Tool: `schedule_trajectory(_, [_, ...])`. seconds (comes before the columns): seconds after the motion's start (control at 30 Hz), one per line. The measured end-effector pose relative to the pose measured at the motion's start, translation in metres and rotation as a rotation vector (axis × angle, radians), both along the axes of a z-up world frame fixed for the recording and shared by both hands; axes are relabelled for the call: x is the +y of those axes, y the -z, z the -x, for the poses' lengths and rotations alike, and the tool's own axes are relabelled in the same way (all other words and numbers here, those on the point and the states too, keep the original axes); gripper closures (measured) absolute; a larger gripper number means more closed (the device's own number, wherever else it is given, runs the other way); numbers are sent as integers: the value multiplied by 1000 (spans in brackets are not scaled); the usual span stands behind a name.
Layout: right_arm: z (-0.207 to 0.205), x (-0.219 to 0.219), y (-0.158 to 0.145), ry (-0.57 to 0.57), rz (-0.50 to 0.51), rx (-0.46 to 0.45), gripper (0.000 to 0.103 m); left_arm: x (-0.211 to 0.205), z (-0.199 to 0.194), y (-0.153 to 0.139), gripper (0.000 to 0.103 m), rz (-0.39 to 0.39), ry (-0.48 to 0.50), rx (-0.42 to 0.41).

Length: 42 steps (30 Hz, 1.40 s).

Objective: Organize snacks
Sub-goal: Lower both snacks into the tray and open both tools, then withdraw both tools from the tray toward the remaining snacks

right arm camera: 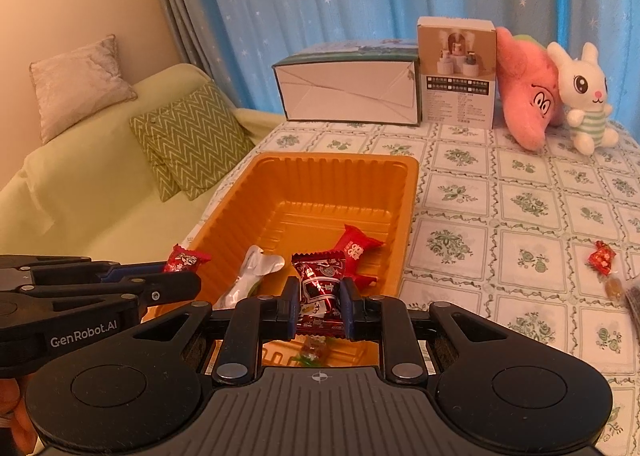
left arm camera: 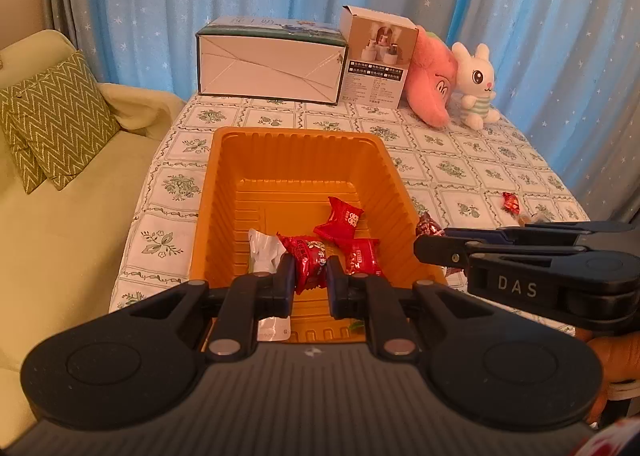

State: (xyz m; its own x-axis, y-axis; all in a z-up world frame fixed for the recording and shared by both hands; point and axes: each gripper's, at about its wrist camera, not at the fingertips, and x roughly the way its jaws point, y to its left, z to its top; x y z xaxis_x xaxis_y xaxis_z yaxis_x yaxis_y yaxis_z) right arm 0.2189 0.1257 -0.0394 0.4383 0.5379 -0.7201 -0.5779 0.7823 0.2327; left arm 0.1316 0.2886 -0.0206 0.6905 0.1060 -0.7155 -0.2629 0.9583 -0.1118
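Drop-off step: left gripper (left arm camera: 310,280) pinching a red wrapped candy (left arm camera: 308,262), right gripper (right arm camera: 320,306) pinching a dark-red snack packet (right arm camera: 320,280), both over the near end of the orange tray (left arm camera: 298,136) just ahead; next, spread jaws to release inside.

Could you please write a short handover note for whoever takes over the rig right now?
Left gripper: shut on a red snack packet, above the orange tray.
Right gripper: shut on a dark red snack packet, also over the tray.
Done: a white packet and red packets lie in the tray.
Left: release both held packets into the tray, then collect the loose red candy from the tablecloth.
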Motion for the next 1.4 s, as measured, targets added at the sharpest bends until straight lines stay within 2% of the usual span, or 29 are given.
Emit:
schedule_trajectory(0.4, [-11,6,8,6,-4,22,81,5,-20,12,89,-10,27,34])
schedule_trajectory(0.6, [-12,6,9,5,-4,30,81,2,-27,18,83,-47,13,60])
schedule_trajectory(1.17, [-12,8,5,12,-36,48,81,19,13,4,83,-37,-67,41])
schedule_trajectory(1.27, [-14,12,6,-12,-91,54,81,20,16,4,83,-35,-74,39])
schedule_trajectory(1.4, [-15,15,8,-38,-94,67,78,19,22,2,83,-44,-82,36])
